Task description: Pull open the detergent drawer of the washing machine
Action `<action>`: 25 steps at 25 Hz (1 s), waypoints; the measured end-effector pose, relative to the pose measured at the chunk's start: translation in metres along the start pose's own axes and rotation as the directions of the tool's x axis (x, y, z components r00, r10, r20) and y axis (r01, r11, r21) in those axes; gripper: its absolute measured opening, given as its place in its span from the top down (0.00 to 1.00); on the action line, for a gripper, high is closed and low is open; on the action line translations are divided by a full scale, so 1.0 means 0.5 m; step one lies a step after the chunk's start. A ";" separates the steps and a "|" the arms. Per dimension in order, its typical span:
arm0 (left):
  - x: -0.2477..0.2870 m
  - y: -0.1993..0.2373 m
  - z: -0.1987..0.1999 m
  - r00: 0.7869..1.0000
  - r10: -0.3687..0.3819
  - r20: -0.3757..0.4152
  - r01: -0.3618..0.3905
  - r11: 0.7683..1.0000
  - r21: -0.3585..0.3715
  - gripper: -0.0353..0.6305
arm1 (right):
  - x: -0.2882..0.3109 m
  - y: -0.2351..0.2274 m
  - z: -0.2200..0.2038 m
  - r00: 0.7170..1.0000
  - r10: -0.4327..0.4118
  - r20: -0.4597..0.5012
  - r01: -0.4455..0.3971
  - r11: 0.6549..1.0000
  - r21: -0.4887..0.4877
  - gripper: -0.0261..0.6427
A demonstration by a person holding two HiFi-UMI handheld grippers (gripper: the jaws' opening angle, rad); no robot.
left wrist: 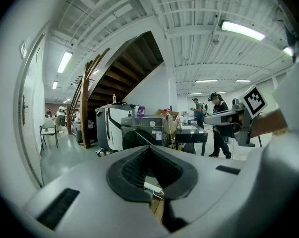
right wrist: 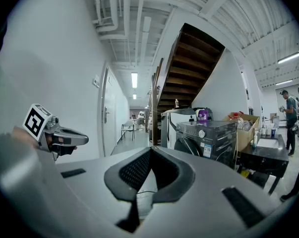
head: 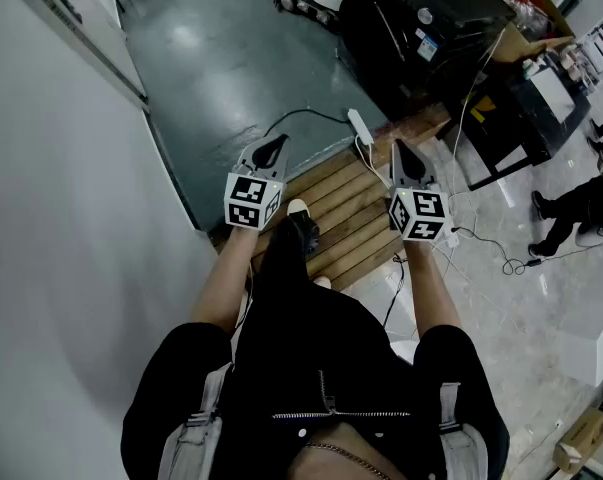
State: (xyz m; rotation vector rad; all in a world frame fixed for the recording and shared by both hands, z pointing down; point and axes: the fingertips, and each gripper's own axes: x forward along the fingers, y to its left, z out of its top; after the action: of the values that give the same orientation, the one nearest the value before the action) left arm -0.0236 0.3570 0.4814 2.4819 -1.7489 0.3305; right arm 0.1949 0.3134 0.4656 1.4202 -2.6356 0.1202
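Observation:
The dark grey washing machine (left wrist: 142, 132) stands some way ahead across the floor, with a round door and a control strip along its top. It also shows in the right gripper view as the washing machine (right wrist: 209, 137) and at the top of the head view (head: 401, 23). Its detergent drawer is too small to pick out. My left gripper (head: 278, 141) and right gripper (head: 398, 146) are held side by side at waist height, far short of the machine. The left gripper (left wrist: 149, 147) has its pads together on nothing. The right gripper (right wrist: 151, 148) is likewise shut and empty.
A wooden pallet (head: 341, 208) lies just ahead of my feet, with a white power strip (head: 361, 126) and cables on it. A white wall with a door (head: 61, 168) runs along the left. A staircase (left wrist: 114, 68), a black table (left wrist: 191, 133) and two people (left wrist: 218, 125) stand beyond.

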 end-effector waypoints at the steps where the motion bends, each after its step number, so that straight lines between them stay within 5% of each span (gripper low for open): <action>1: -0.003 0.003 0.004 1.000 0.002 0.003 -0.002 1.000 0.000 0.92 | -0.002 0.003 0.003 1.000 -0.001 0.005 0.001 1.000 -0.008 0.96; 6: -0.016 0.011 0.009 1.000 0.003 0.011 -0.003 1.000 -0.006 0.92 | -0.018 0.013 0.022 0.997 0.009 0.071 -0.011 1.000 0.027 0.95; 13: 0.023 0.041 0.012 1.000 -0.006 0.024 0.006 1.000 -0.016 0.92 | 0.013 -0.002 0.019 0.999 -0.008 0.045 0.007 1.000 0.029 0.95; 25: 0.210 0.168 0.066 0.993 -0.107 0.042 0.108 0.994 -0.013 0.92 | 0.227 -0.028 0.075 0.999 -0.031 0.021 0.031 1.000 0.001 0.95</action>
State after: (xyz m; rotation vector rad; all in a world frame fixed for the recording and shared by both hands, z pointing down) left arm -0.0644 0.2254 0.4687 2.5772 -1.6169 0.2582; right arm 0.1416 0.2068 0.4472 1.4704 -2.6294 0.1036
